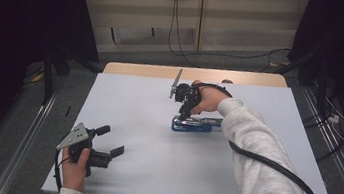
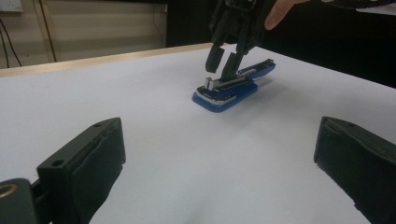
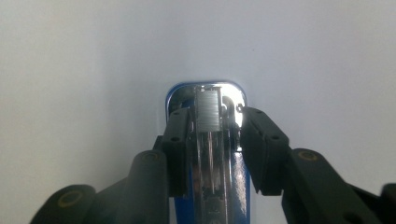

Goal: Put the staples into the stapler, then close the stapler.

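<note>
Nearest to us, our left hand-held gripper (image 1: 111,150) hangs idle just over the white surface (image 1: 139,173), well short of the stapler and toward the near left corner. Its jaws stand wide apart with nothing between them, as the left gripper view makes plain.

Farther out, the blue stapler (image 1: 195,125) lies flat on the surface, roughly at the middle and a little to the right. It appears to be opened out, with the metal staple channel (image 3: 208,112) exposed along its top. Our right hand-held gripper (image 1: 184,113) comes down on the stapler's left end from above. In the right gripper view its jaws sit on either side of the metal channel, partly open; one looks to be touching the metal and the other stands just beside it, so we judge the grip not yet closed. We take the work to be at the grasping stage: the reach to the stapler is done, and the closing, lifting or pressing is left. We cannot tell whether staples are loaded.

Beyond the stapler, the white surface ends on a strip of bare light wood (image 1: 188,72) at the far edge. Past that we see a grey floor, dark curtains (image 1: 19,16) on both sides, a pale wall panel (image 1: 194,24) with a cable (image 1: 175,22) hanging down it, and metal rails (image 1: 27,143) running along the floor.
</note>
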`<move>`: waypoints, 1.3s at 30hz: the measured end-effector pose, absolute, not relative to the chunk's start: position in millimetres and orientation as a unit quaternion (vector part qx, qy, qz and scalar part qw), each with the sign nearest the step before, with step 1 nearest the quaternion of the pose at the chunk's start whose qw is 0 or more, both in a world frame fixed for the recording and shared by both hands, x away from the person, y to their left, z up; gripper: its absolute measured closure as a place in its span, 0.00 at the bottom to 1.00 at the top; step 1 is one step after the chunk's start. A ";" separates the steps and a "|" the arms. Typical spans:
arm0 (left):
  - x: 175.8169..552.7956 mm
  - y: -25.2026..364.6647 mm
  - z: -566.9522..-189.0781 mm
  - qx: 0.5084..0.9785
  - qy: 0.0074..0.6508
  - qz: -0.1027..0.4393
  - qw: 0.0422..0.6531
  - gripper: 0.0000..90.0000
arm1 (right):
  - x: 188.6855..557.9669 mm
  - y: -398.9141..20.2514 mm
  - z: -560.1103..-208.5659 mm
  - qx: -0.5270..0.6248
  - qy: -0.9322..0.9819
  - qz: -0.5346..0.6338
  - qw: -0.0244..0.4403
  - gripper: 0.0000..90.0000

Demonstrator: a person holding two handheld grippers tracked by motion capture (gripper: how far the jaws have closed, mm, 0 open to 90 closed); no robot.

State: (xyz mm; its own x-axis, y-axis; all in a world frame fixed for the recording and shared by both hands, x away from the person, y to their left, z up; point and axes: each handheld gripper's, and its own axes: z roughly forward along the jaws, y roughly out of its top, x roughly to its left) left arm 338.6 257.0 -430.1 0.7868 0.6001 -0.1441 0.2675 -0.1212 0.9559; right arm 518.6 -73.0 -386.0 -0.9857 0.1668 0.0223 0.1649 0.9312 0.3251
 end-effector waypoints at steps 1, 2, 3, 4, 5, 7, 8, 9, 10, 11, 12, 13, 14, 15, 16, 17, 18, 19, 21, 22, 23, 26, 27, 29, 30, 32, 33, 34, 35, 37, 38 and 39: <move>338.9 256.3 -430.1 0.737 0.293 0.139 0.593 0.02 | 518.3 -75.5 -385.5 0.087 0.981 0.174 0.001 0.65; 339.3 255.4 -429.9 0.737 0.292 0.138 0.593 0.02 | 516.9 -77.9 -384.8 0.093 0.979 0.179 0.001 0.63; 340.1 254.9 -429.7 0.740 0.291 0.135 0.591 0.02 | 515.9 -81.9 -384.7 0.099 0.977 0.188 0.004 0.61; 340.9 254.1 -429.9 0.740 0.291 0.134 0.592 0.02 | 515.4 -85.5 -385.2 0.106 0.974 0.198 0.004 0.59; 341.7 253.0 -430.2 0.739 0.293 0.130 0.593 0.02 | 514.6 -88.2 -384.9 0.111 0.973 0.200 0.005 0.58; 344.5 250.4 -430.3 0.738 0.294 0.126 0.594 0.02 | 512.8 -97.1 -385.3 0.129 0.968 0.214 0.011 0.54; 345.8 248.5 -430.4 0.738 0.294 0.126 0.595 0.02 | 512.4 -100.3 -385.7 0.135 0.966 0.220 0.009 0.52; 347.2 246.7 -430.7 0.736 0.295 0.125 0.596 0.02 | 512.2 -104.9 -386.1 0.136 0.964 0.227 0.011 0.49; 348.2 244.5 -431.0 0.735 0.297 0.120 0.598 0.02 | 511.0 -109.0 -385.9 0.147 0.961 0.232 0.011 0.47; 349.7 242.7 -431.0 0.740 0.293 0.118 0.594 0.02 | 510.2 -113.2 -386.3 0.158 0.958 0.239 0.011 0.45; 350.5 240.5 -430.9 0.742 0.292 0.119 0.591 0.02 | 509.0 -117.4 -386.6 0.170 0.955 0.244 0.011 0.42; 351.5 238.9 -430.9 0.744 0.290 0.118 0.590 0.02 | 509.0 -121.9 -387.3 0.176 0.951 0.252 0.014 0.38; 352.2 237.3 -430.8 0.745 0.289 0.113 0.591 0.02 | 507.8 -125.8 -387.8 0.189 0.947 0.260 0.013 0.36; 352.8 235.8 -430.7 0.745 0.288 0.113 0.591 0.02 | 506.6 -129.8 -387.5 0.196 0.944 0.264 0.014 0.35; 353.5 234.1 -430.3 0.745 0.288 0.112 0.591 0.02 | 505.1 -133.5 -387.3 0.200 0.942 0.268 0.015 0.33; 354.2 232.9 -429.9 0.745 0.289 0.110 0.591 0.02 | 503.8 -138.1 -386.9 0.202 0.940 0.274 0.018 0.30; 354.8 232.2 -429.5 0.746 0.287 0.111 0.591 0.02 | 502.4 -141.8 -386.3 0.209 0.938 0.277 0.022 0.28; 355.4 230.6 -429.0 0.747 0.285 0.110 0.591 0.02 | 501.5 -144.6 -386.1 0.213 0.935 0.281 0.023 0.26; 355.9 228.3 -428.4 0.751 0.283 0.108 0.586 0.02 | 499.7 -152.8 -385.4 0.221 0.930 0.291 0.032 0.22; 355.9 227.5 -428.5 0.751 0.282 0.108 0.587 0.02 | 498.0 -157.4 -385.6 0.230 0.927 0.296 0.034 0.20; 356.0 226.6 -428.7 0.751 0.282 0.107 0.588 0.02 | 497.3 -160.2 -385.9 0.232 0.925 0.299 0.037 0.19; 356.2 225.2 -429.5 0.754 0.281 0.106 0.584 0.02 | 492.3 -170.3 -387.6 0.245 0.920 0.304 0.042 0.16; 356.5 225.2 -429.5 0.754 0.281 0.106 0.584 0.02 | 491.2 -173.3 -388.5 0.247 0.919 0.305 0.045 0.15; 356.9 224.8 -429.5 0.753 0.286 0.105 0.584 0.02 | 489.1 -178.4 -389.7 0.251 0.917 0.306 0.048 0.14; 357.4 224.6 -429.6 0.753 0.287 0.104 0.583 0.02 | 487.6 -180.7 -390.0 0.256 0.915 0.307 0.051 0.13; 358.5 223.6 -430.0 0.751 0.291 0.103 0.584 0.02 | 485.2 -184.7 -391.3 0.262 0.910 0.317 0.055 0.13; 359.2 222.8 -430.1 0.751 0.293 0.103 0.583 0.02 | 483.3 -186.9 -392.1 0.267 0.909 0.315 0.060 0.13; 360.3 221.8 -430.0 0.751 0.295 0.103 0.582 0.02 | 481.6 -189.1 -393.0 0.270 0.908 0.315 0.064 0.12; 360.9 220.3 -429.6 0.751 0.296 0.103 0.581 0.02 | 479.6 -191.1 -393.9 0.273 0.906 0.318 0.064 0.12; 362.9 217.1 -428.9 0.754 0.293 0.104 0.579 0.02 | 476.0 -196.1 -395.6 0.281 0.901 0.323 0.067 0.13; 364.3 214.8 -428.5 0.754 0.293 0.103 0.579 0.02 | 474.4 -198.7 -396.7 0.285 0.899 0.325 0.069 0.13; 365.3 213.0 -428.3 0.754 0.294 0.104 0.578 0.02 | 472.3 -201.6 -397.8 0.289 0.899 0.320 0.077 0.13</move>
